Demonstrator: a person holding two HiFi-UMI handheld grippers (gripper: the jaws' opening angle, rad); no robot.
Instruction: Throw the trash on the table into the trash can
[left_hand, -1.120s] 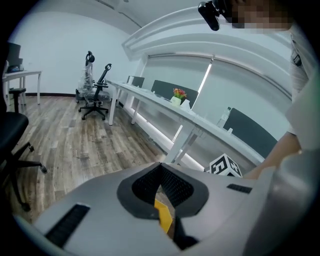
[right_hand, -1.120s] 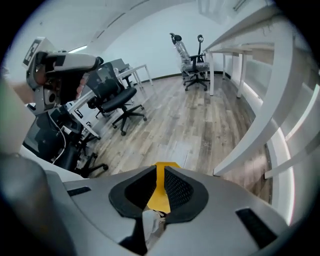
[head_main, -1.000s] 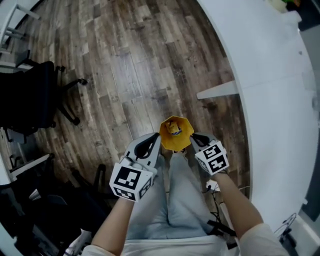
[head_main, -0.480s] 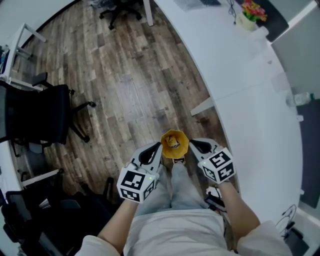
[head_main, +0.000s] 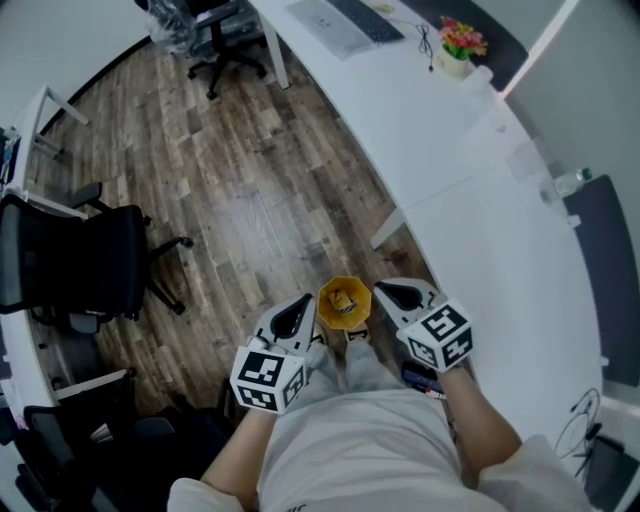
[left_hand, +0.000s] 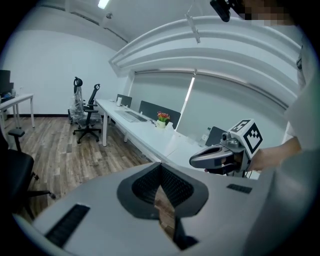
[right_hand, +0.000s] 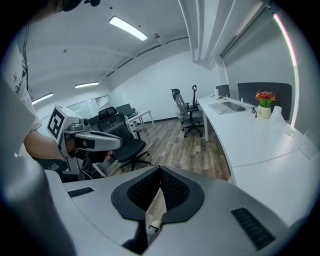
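Note:
The yellow trash can (head_main: 344, 303) stands on the wood floor below me, with a small piece of trash lying inside it. My left gripper (head_main: 306, 300) hangs above the can's left side and my right gripper (head_main: 384, 290) above its right side, both well clear of it. In the left gripper view the jaws of my left gripper (left_hand: 161, 169) meet, with nothing between them. The right gripper view shows my right gripper (right_hand: 160, 172) the same, shut and empty. Each gripper also sees the other from the side: the right gripper (left_hand: 196, 160) and the left gripper (right_hand: 115, 142).
The long curved white table (head_main: 480, 200) runs along the right, with a flower pot (head_main: 458, 45) and a keyboard (head_main: 335, 22) at its far end. A black office chair (head_main: 85, 270) stands at the left, and more chairs (head_main: 205, 20) at the far end. My legs are under the grippers.
Both grippers have risen away from the trash can, which now looks smaller below them. The head view has lifted and takes in more of the table and room.

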